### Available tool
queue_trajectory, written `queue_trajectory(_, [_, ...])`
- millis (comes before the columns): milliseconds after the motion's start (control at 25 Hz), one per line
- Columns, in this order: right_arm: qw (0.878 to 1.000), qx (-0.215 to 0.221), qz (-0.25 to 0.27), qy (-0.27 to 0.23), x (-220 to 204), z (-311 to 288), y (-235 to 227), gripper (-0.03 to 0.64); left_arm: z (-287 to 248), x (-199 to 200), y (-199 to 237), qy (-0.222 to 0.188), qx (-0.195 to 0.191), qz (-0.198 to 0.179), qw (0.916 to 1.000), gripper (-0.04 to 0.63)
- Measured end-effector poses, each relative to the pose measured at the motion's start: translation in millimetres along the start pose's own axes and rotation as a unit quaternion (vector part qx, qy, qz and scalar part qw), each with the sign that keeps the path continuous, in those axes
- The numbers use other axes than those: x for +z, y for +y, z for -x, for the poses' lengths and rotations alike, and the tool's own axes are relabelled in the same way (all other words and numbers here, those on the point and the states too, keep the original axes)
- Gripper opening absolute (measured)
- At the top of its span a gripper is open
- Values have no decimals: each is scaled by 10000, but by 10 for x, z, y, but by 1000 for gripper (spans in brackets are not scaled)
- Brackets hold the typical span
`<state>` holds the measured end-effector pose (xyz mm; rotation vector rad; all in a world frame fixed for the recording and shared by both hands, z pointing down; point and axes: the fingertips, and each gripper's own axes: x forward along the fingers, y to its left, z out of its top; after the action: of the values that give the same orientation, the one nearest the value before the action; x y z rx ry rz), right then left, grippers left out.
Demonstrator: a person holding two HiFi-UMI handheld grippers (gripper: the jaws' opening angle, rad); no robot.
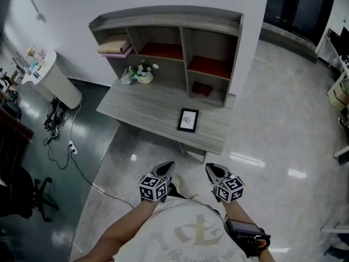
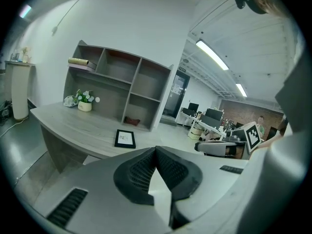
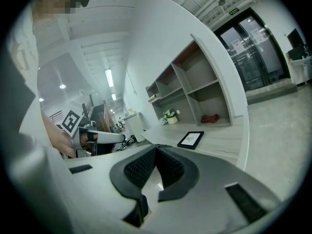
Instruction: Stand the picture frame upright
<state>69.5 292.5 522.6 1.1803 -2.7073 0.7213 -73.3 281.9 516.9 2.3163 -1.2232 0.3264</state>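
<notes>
A black picture frame [image 1: 188, 120] lies flat, face up, on the grey wooden desk [image 1: 147, 111], near its front right corner. The same frame [image 2: 125, 138] shows in the left gripper view, and the frame [image 3: 191, 140] in the right gripper view. My left gripper [image 1: 167, 168] and right gripper [image 1: 213, 171] hang side by side in front of the person's chest, over the floor and well short of the desk. Both are shut, jaw tips touching, with nothing between them.
A shelf unit [image 1: 169, 48] stands on the back of the desk, with a small potted plant [image 1: 143, 73], a rolled cloth [image 1: 113, 47] and a dark red object [image 1: 202, 88] in it. A white cabinet [image 1: 49, 75] and floor cables [image 1: 57, 124] are to the left.
</notes>
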Motion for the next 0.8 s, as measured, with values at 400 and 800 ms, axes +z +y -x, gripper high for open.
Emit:
queue_trajectory(400, [10000,-67,-28,12,47,-71,-167,5,-112,72,128,-71,66,99,9999,12])
queue_trajectory(800, [9997,-226,-97,35,118,-276,-348,5,-348,167,317,3,-56,100,9999,12])
